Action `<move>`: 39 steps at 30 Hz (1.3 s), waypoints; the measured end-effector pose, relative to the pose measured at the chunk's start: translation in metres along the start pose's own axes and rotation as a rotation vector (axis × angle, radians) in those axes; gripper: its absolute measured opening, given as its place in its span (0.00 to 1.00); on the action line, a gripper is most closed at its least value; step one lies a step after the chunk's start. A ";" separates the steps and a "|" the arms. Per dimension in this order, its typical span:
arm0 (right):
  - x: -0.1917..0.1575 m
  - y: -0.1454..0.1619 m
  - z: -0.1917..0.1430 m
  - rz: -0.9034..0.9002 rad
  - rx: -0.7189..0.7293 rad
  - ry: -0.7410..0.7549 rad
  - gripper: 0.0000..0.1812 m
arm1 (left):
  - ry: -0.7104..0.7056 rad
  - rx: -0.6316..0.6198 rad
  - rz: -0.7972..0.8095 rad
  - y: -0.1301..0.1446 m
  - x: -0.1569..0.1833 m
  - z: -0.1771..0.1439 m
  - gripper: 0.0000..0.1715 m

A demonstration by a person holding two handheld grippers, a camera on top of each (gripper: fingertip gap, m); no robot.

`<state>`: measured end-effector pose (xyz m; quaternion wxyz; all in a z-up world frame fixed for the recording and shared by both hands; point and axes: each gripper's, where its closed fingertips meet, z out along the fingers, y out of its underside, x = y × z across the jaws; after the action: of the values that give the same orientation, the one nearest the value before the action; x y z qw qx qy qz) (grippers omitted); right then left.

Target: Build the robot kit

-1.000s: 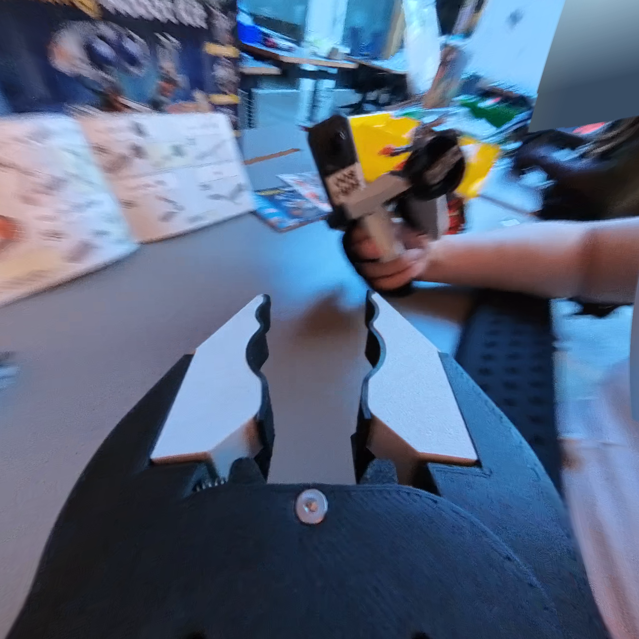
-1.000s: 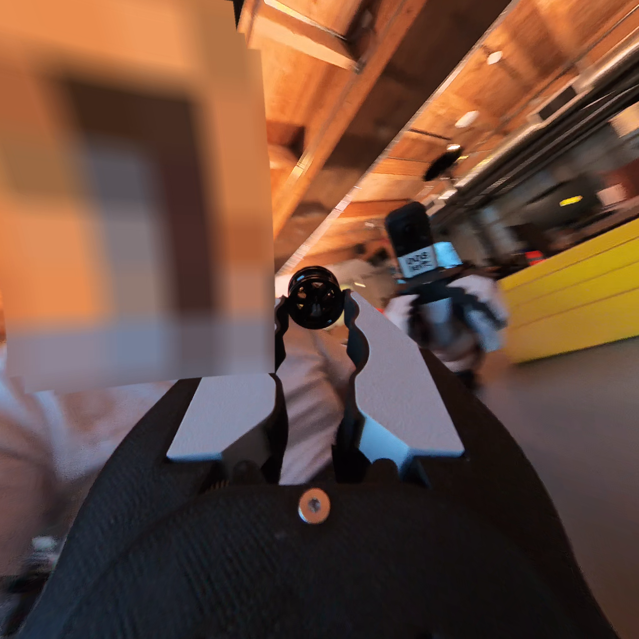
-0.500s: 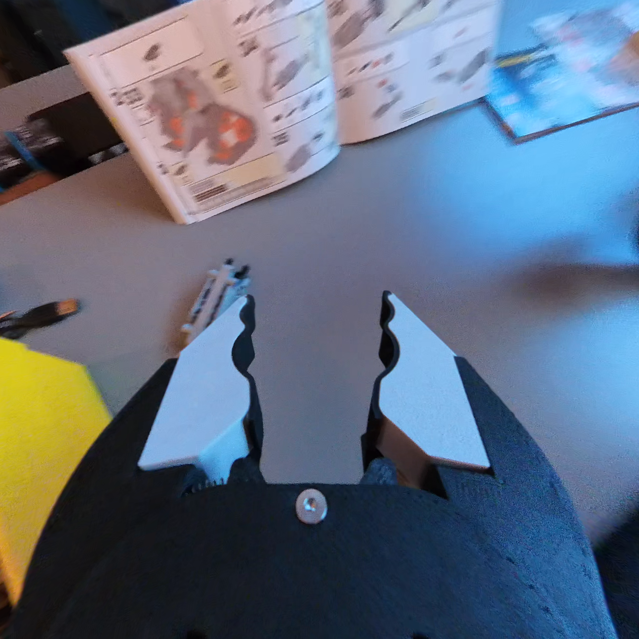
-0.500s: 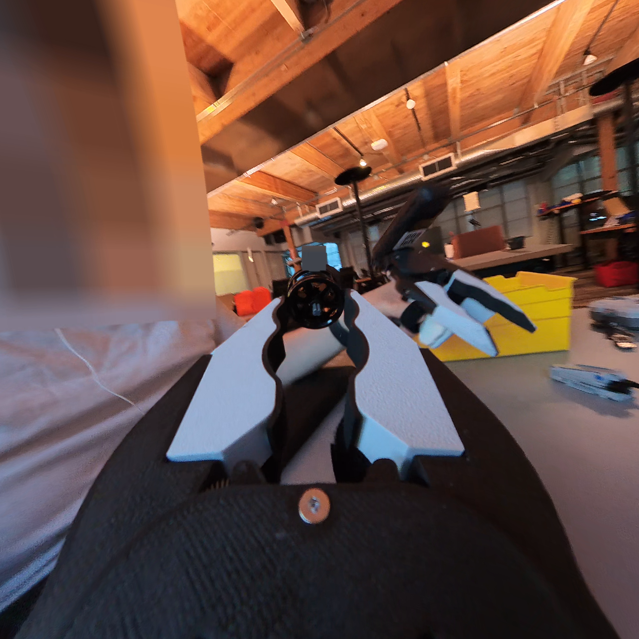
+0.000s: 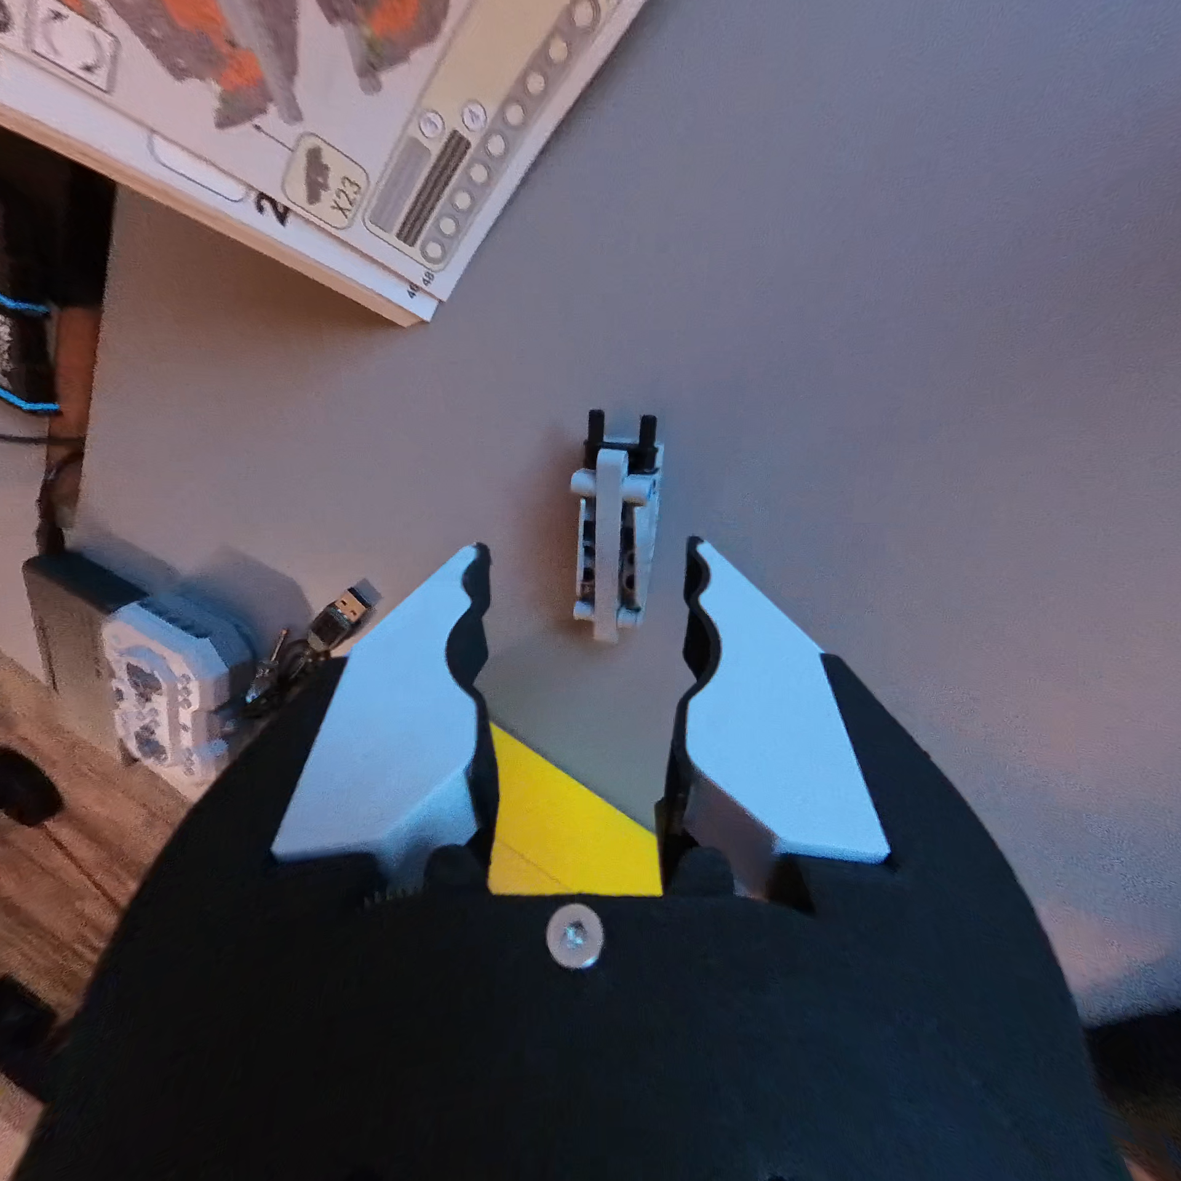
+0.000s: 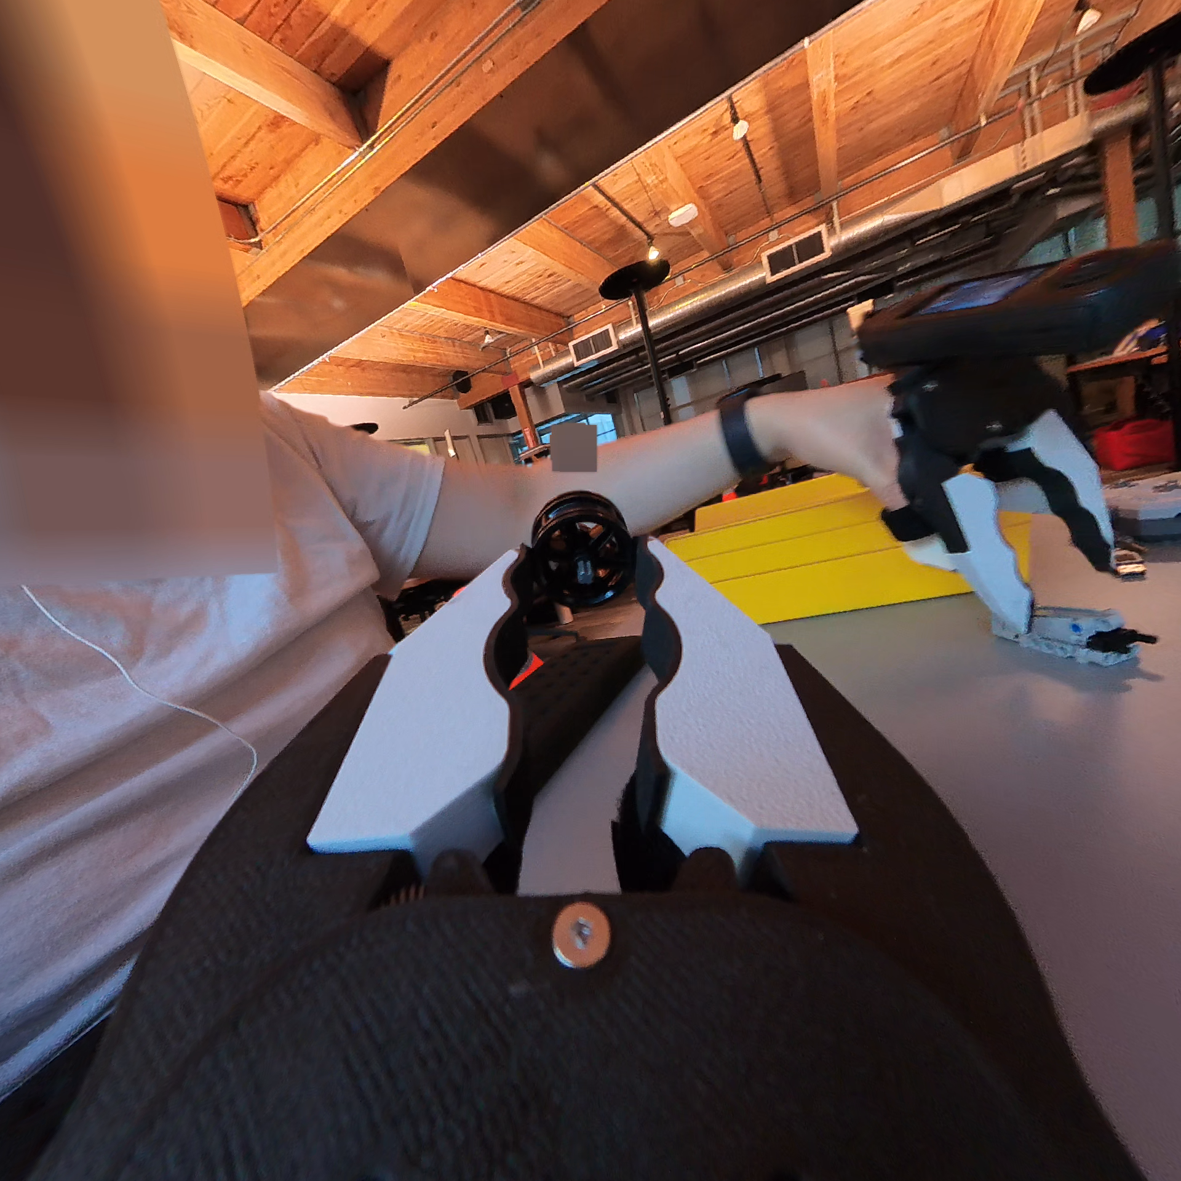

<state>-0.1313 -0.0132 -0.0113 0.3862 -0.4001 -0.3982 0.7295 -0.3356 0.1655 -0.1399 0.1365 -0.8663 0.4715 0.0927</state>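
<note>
**Left gripper over the brick piece, right gripper gripping a wheel**

Your left gripper (image 5: 585,553) hangs spread wide, empty, over the small white-and-black brick assembly (image 5: 612,543) lying on the grey table (image 5: 895,319), one fingertip seemingly touching it. Your right gripper (image 6: 580,555) is clamped around a black wheel (image 6: 580,555), lifted off the table.

My left claw (image 5: 585,556) hangs open over the grey desk (image 5: 895,319), its fingers (image 5: 409,703) spread to either side of a small white-and-black brick assembly (image 5: 613,543) lying flat between the tips, not touching it. An open instruction booklet (image 5: 319,128) lies beyond. A yellow bin corner (image 5: 562,831) shows beneath. At left sit a USB plug (image 5: 348,607) and what looks like a blurred white block (image 5: 172,690).
</note>
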 end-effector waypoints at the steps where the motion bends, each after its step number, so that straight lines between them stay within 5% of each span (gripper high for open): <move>1: -0.001 0.000 0.001 0.001 -0.002 -0.001 0.17 | 0.032 -0.009 0.003 0.002 -0.001 0.003 0.31; 6: -0.006 0.003 0.003 0.000 -0.025 -0.018 0.17 | 0.230 -0.006 -0.087 0.005 0.007 0.014 0.33; 9: -0.006 0.006 0.005 0.009 -0.035 -0.022 0.17 | 0.196 -0.009 -0.034 0.006 0.007 0.019 0.30; 13: -0.003 0.008 0.005 0.040 -0.031 -0.022 0.17 | 0.172 0.010 0.000 0.002 0.010 0.020 0.13; 16: -0.002 0.011 0.005 0.041 -0.041 -0.018 0.17 | 0.217 0.014 -0.005 -0.001 0.023 0.017 0.13; 33: -0.001 0.016 0.005 0.036 -0.061 -0.014 0.17 | 0.296 0.173 0.212 -0.006 0.209 -0.036 0.13; 39: 0.004 0.020 0.002 0.033 -0.082 0.007 0.17 | 0.314 0.258 0.141 -0.005 0.218 -0.042 0.36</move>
<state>-0.1399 -0.0182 -0.0294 0.3585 -0.4246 -0.4199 0.7175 -0.2129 -0.0179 -0.1628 0.1646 -0.8103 0.5542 -0.0952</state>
